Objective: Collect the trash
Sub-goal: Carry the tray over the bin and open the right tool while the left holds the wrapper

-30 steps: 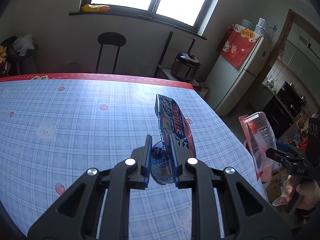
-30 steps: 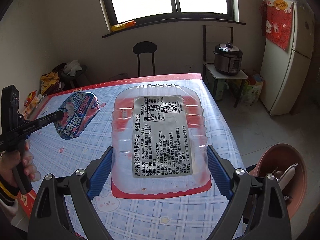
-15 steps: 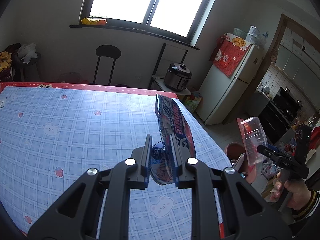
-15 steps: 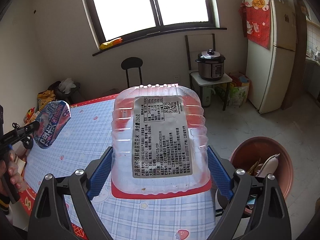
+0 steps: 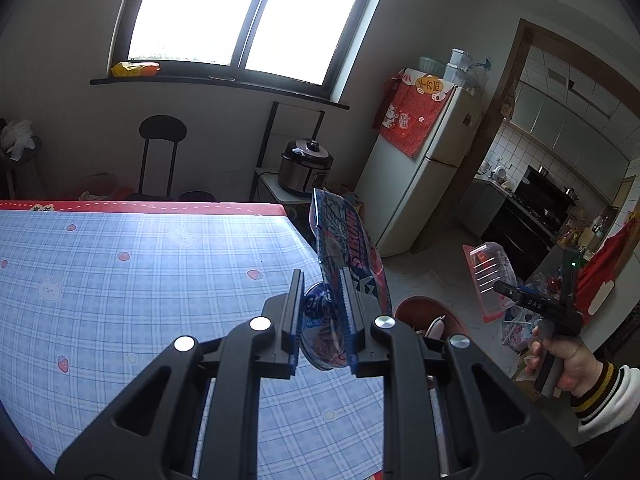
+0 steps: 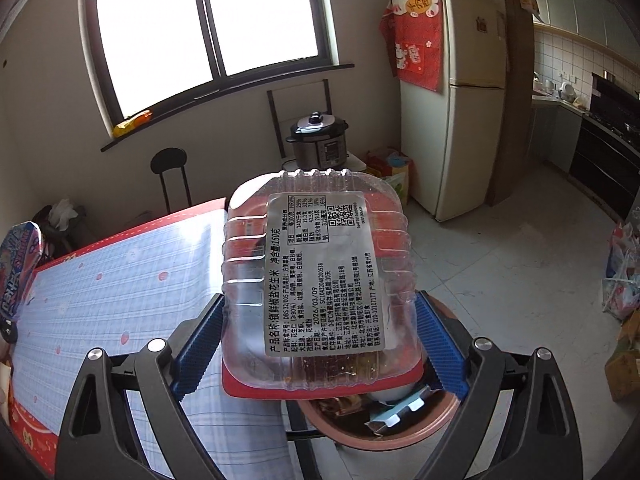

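Observation:
My left gripper [image 5: 320, 312] is shut on a blue and red snack wrapper [image 5: 348, 252], which stands up edge-on above the table's right corner. My right gripper [image 6: 320, 332] is shut on a clear plastic food tray [image 6: 320, 272] with a red rim and a printed label. The tray hangs directly over a brown bin [image 6: 400, 420] that holds other trash. In the left wrist view the same bin [image 5: 424, 312] shows beyond the table edge, with the clear tray [image 5: 488, 280] and the right gripper [image 5: 516, 298] in a hand [image 5: 560, 360] to its right. The wrapper [image 6: 18, 268] also shows at the right wrist view's left edge.
The table carries a blue checked cloth [image 5: 140, 280] with a red border. Behind it stand a black stool [image 5: 162, 148], a rice cooker [image 5: 306, 168] on a low stand and a white fridge [image 5: 424, 168]. Bags of clutter [image 6: 620, 280] lie on the tiled floor at right.
Both grippers have swung to the right, off the table toward the bin. The clear tray now hangs over the bin, and the wrapper has reached the table's right corner. Neither grip has changed.

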`<state>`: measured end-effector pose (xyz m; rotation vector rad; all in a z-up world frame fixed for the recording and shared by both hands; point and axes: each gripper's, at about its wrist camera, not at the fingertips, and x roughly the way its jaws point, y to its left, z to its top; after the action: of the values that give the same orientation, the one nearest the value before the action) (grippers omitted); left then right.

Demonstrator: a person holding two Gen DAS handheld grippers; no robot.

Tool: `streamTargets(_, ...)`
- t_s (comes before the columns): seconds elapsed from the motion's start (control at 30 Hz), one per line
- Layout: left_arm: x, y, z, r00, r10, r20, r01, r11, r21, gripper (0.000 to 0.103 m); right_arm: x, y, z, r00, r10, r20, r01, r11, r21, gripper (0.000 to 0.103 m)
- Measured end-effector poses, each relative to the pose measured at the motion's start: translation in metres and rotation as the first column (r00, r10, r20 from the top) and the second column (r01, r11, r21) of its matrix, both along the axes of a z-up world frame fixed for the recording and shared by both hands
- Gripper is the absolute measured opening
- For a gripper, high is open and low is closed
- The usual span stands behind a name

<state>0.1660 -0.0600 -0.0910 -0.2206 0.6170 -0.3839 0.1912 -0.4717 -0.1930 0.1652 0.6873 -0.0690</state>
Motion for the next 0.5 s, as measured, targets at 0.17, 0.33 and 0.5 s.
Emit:
streamTargets(0.17, -0.001, -0.021, -0.001, 1.0, -0.005, -0.005, 0.005, 1.0, -0.003, 0.02, 0.019, -0.024, -0.018, 0.999, -0.013, -0.052, 0.014, 1.0, 0.007, 0.091)
streamTargets(0.33, -0.002, -0.029, 0.0, 1.0, 0.004, -0.008, -0.004, 1.0, 0.001, 0.02, 0.041, -0.03, -0.033, 0.993, 0.015, -0.118, -0.007, 0.998, 0.064, 0.098)
streamTargets(0.5, -0.003, -0.028, 0.001, 1.0, 0.014, -0.009, -0.014, 1.0, 0.008, 0.02, 0.047, -0.033, -0.043, 0.988, 0.009, -0.152, 0.003, 0.997, 0.075, 0.098)
